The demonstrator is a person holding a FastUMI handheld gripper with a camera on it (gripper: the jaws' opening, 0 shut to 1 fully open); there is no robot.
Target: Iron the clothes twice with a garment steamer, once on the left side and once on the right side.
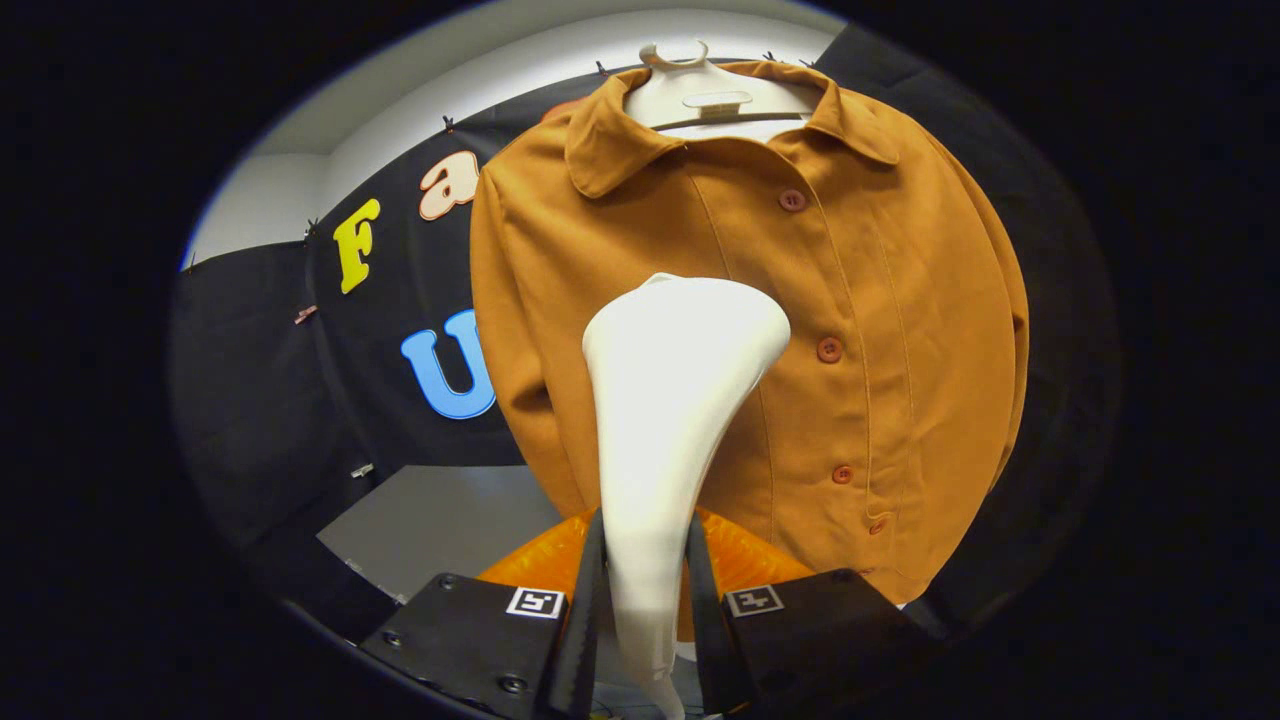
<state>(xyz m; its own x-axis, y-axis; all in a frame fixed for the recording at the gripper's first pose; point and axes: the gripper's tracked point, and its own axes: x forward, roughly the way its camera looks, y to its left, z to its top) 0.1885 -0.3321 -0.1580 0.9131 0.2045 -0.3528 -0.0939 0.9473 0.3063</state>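
Note:
A brown-orange buttoned jacket (880,300) hangs on a pale hanger (715,100) in front of the black cloth wall. My gripper (645,590) is shut on the white garment steamer (670,400), both fingers pressing its narrow handle. The steamer's wide head rises ahead of the fingers and rests against or just before the jacket's front, left of the button row, at mid-chest height. The jacket's lower middle is hidden behind the steamer.
A grey surface (440,520) lies below the jacket on the left. An orange crinkled object (745,560) shows just beyond the fingers, partly hidden by them. A white wall (420,100) rises above the black cloth.

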